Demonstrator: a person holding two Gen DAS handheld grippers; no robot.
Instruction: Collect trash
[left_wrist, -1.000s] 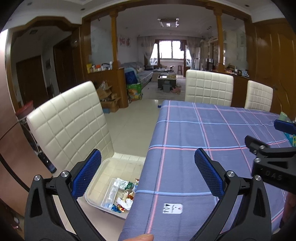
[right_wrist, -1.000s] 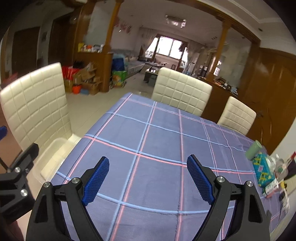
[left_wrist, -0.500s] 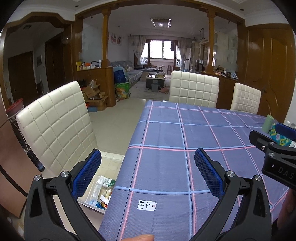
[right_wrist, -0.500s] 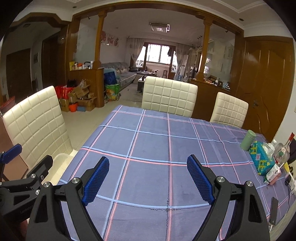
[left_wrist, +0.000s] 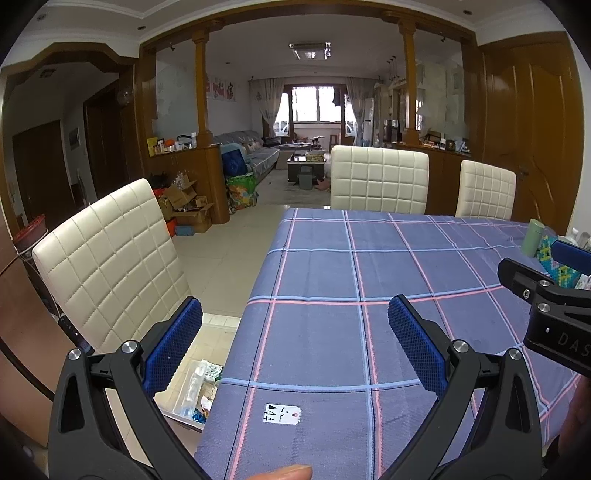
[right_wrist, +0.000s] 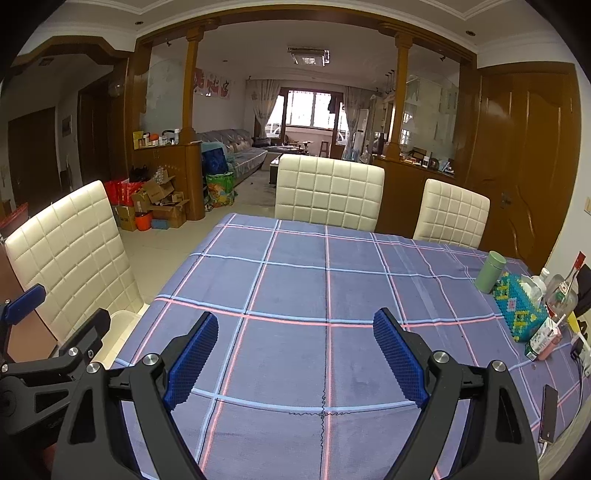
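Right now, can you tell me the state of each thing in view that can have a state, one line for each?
left gripper: open, holds nothing, above the tablecloth's near edge.
right gripper: open, holds nothing.
plastic bin: uncovered, on the chair seat, with wrappers and other trash inside.
green cup: upright.
beaded tissue box: on the table, tissue sticking out on top.
clear bottle: upright.
phone: flat on the tablecloth, cable plugged in.

The left wrist view looks low along the plaid tablecloth (left_wrist: 325, 280) from its near left corner, facing the far living room, with a cream chair (left_wrist: 110, 258) at frame left. The right wrist view faces the same way from further right, its tablecloth (right_wrist: 325, 288) filling the lower frame; both share the far chairs and window
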